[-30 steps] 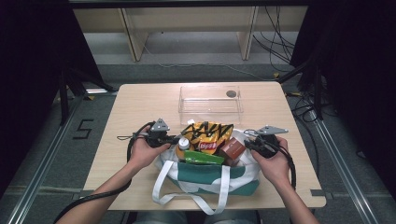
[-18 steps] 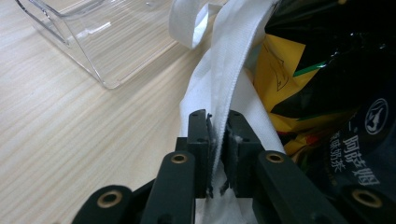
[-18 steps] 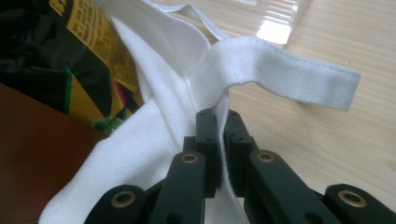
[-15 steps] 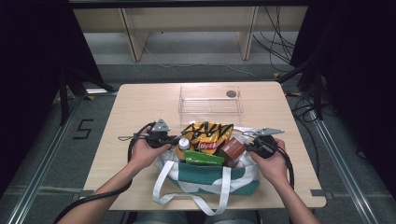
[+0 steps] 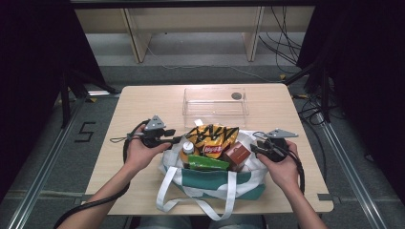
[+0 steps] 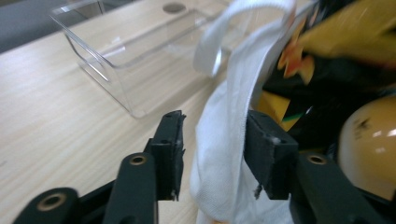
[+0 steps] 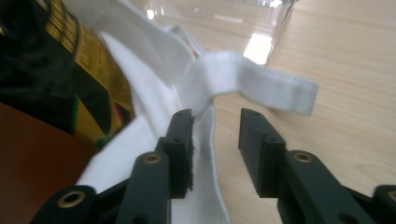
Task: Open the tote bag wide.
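Both hands low over the near half of the scene, jaws parted

The left gripper (image 5: 175, 140) sits left of centre, pointing right, in the left hand (image 5: 139, 151); its forearm runs in from the near left. The right gripper (image 5: 253, 149) sits right of centre, pointing left, in the right hand (image 5: 282, 164). Both pairs of jaws have just been opening, with white cloth lying loosely between them.

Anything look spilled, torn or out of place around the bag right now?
Nothing stands out. The tote bag sits upright with the snacks inside, and the clear box lies square on the table. Both grippers' jaws have just been opening off its rim.
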`<state>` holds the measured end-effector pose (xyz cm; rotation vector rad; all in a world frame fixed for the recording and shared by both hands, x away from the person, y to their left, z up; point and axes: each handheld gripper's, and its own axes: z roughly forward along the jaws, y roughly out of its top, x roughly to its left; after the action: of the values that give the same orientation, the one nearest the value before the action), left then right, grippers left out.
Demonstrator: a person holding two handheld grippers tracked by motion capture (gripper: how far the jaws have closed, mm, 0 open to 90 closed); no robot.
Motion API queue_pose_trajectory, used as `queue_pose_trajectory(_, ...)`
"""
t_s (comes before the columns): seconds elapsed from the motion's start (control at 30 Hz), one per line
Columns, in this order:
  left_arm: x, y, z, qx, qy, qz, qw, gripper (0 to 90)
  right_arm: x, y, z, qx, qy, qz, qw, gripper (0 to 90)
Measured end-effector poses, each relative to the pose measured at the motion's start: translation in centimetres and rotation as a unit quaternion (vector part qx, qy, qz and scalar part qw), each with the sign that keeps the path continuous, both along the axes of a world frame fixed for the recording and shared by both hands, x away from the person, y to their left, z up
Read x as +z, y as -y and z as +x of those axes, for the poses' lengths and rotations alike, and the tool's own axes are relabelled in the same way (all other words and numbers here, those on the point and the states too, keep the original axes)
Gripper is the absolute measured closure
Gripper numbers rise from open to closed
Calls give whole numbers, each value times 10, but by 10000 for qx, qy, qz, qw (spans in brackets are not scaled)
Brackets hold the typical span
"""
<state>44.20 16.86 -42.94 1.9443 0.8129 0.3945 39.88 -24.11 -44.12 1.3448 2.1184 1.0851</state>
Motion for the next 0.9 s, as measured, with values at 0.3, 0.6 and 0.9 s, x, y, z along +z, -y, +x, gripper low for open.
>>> queue_pose_trajectory(0.3, 7, -40, -40, -254, -459, -470, 9975, 552, 24, 9, -34, -33, 143, 110, 9998, 634)
queue_pose_trajectory(0.6, -18, -27, -48, -345, -879, -242, 9952, 546, 14, 12, -49, 31, -256, -100, 9996, 673)
queue_pose_trajectory(0.9, -31, -15, -37, -194, -1044, 600, 9925, 692, -1, 14, -41, 212, -840, -424, 9953, 856)
